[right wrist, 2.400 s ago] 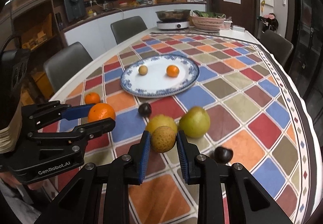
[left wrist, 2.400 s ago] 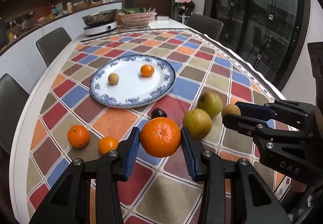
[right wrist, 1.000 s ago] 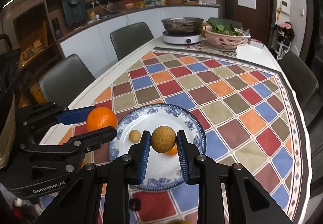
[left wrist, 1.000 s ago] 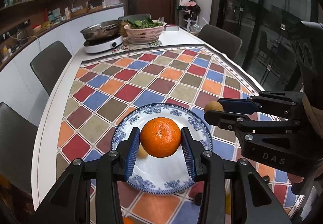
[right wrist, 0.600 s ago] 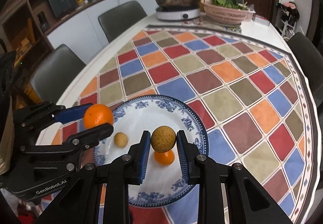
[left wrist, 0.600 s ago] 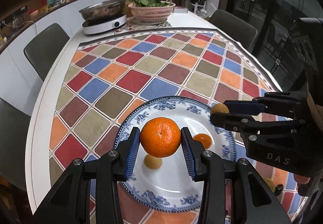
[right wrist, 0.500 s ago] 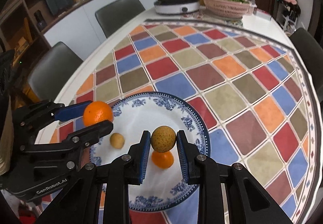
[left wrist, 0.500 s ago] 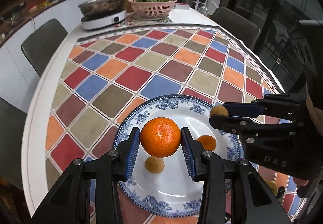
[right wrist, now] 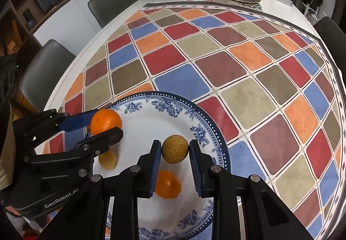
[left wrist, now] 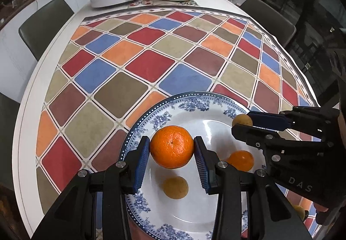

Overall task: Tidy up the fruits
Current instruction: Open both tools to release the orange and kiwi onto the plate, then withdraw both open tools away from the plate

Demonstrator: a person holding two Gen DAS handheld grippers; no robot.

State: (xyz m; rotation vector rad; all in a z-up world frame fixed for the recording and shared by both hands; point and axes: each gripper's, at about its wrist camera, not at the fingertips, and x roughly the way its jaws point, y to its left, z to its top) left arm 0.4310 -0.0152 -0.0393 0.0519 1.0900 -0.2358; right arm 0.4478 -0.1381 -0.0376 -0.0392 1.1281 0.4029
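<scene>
Orange in left jaws, brown fruit in right; both lower over plate.

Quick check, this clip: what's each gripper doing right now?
Left gripper: closed on the orange, above the plate.
Right gripper: closed on the small brown fruit.

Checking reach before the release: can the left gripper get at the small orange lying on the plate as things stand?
Probably not: the left gripper is shut on a large orange, so its jaws are full. The small orange lies on the plate, partly behind the right gripper.
</scene>
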